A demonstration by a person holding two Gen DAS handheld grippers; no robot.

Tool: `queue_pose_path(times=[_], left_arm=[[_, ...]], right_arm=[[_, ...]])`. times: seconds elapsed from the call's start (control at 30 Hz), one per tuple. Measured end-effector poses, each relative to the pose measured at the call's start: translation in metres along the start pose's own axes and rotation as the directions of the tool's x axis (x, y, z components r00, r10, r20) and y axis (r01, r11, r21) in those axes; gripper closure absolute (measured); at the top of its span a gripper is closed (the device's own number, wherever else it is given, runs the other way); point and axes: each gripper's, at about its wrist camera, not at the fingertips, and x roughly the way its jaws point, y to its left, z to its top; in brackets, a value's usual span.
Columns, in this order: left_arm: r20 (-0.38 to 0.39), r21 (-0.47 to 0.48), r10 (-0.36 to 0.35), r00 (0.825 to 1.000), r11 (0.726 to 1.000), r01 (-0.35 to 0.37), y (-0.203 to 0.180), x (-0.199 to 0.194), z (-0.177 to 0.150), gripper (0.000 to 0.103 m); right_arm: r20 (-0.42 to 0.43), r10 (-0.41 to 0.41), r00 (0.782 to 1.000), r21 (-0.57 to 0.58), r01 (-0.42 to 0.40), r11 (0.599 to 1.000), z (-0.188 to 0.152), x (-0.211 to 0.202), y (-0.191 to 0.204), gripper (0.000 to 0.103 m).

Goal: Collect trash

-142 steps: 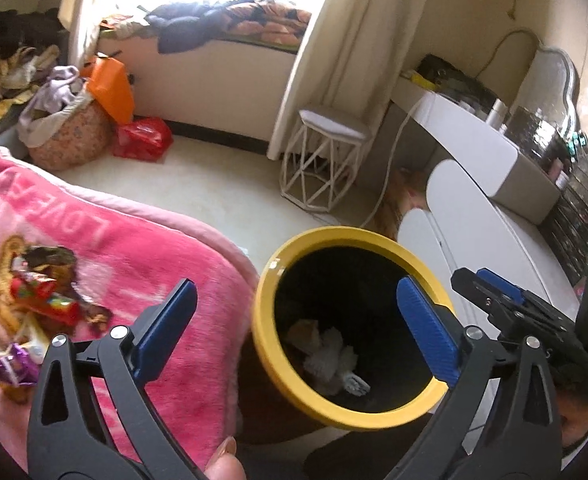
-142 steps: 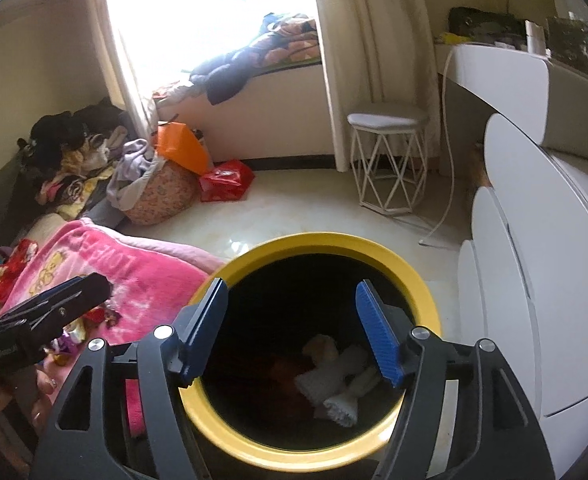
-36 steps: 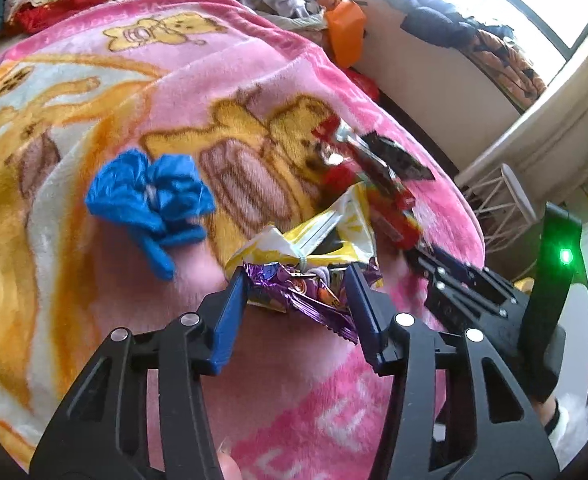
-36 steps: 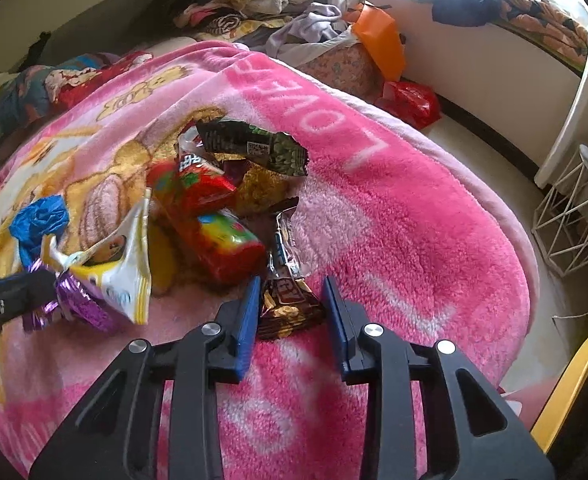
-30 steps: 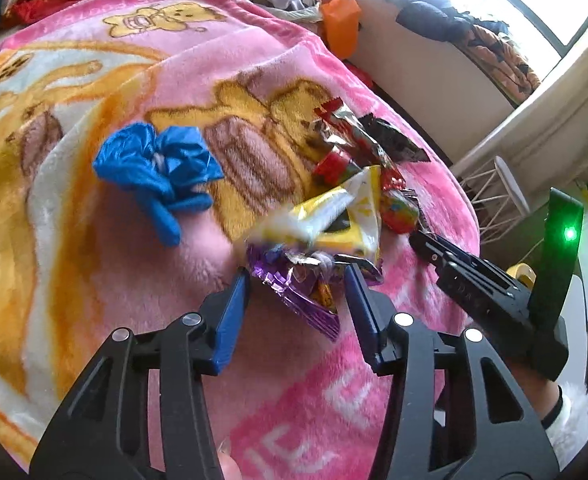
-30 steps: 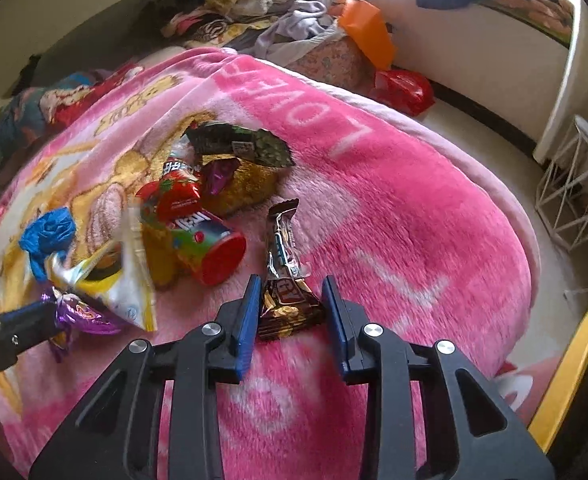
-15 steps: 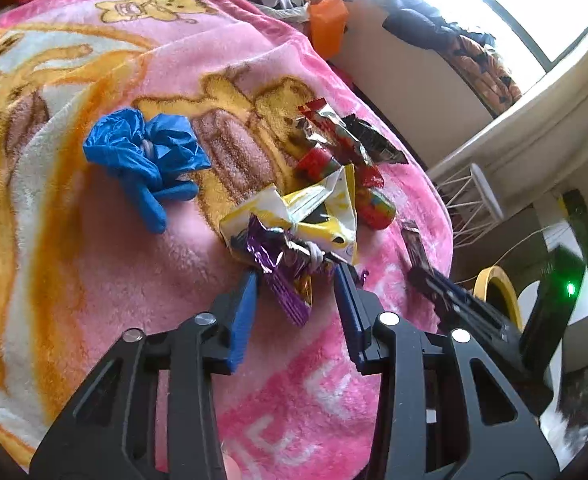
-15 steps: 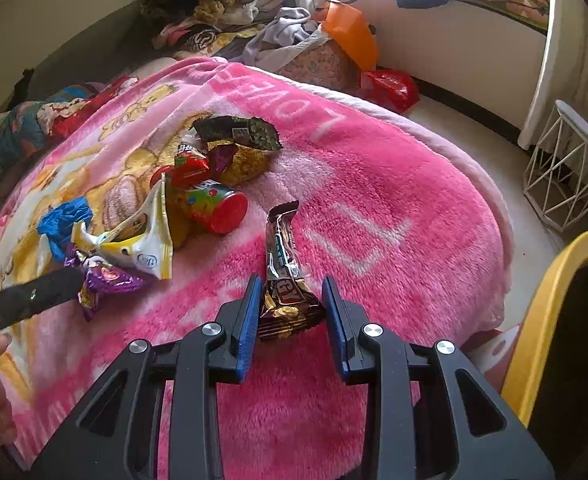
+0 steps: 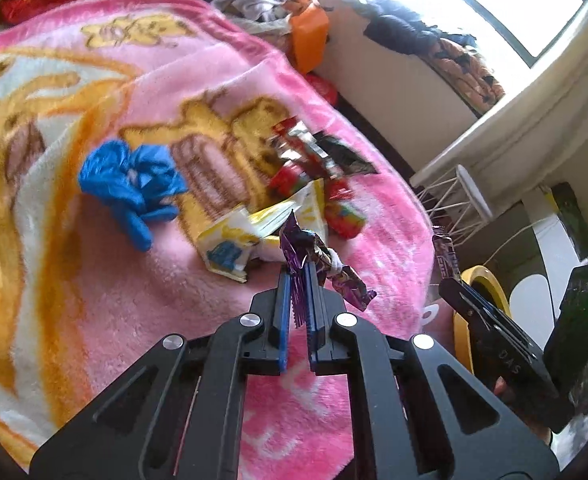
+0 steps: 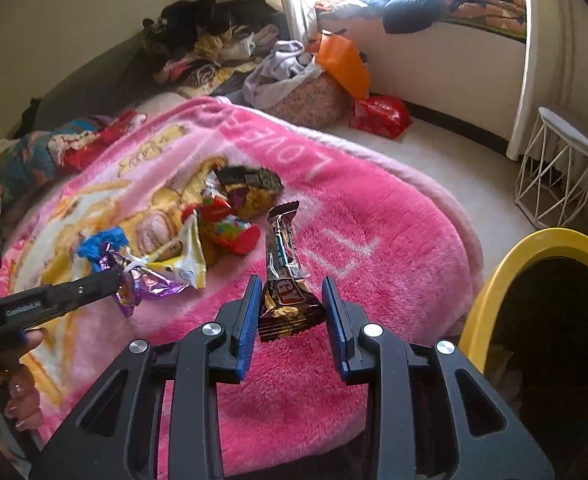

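My left gripper (image 9: 297, 270) is shut on a crumpled purple foil wrapper (image 9: 314, 256), lifted just off the pink blanket (image 9: 93, 280); the wrapper (image 10: 141, 280) also shows in the right wrist view at the left gripper's tip (image 10: 113, 280). My right gripper (image 10: 291, 284) is shut on a brown chocolate bar wrapper (image 10: 285, 276), held above the blanket (image 10: 374, 260). A yellow-and-white snack bag (image 9: 253, 232), a red cup-shaped packet (image 10: 233, 236), a dark wrapper (image 10: 249, 180) and a crumpled blue bag (image 9: 133, 184) lie on the blanket. The yellow-rimmed black bin (image 10: 534, 252) stands at right.
A white wire stool (image 10: 558, 168) stands on the floor near the curtain. An orange bag (image 10: 344, 64), a red bag (image 10: 382, 116) and heaps of clothes (image 10: 213, 48) lie beyond the bed. A person's hand (image 10: 13, 380) holds the left gripper.
The left jaws shut on the purple wrapper and raised it off the yellow bag. The right gripper rose and drew back towards the bin with the chocolate wrapper.
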Motion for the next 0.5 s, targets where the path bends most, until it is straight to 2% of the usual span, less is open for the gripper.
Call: queue_pose_path(times=[0.5], left_arm=[[0.064,0.144,-0.061,0.996,0.988,0.051,-0.06,-0.02,0.001,0.099]], right_arm=[[0.099,-0.01,0.995,0.037,0.007,0.999,-0.001,-0.059,-0.013,0.073]])
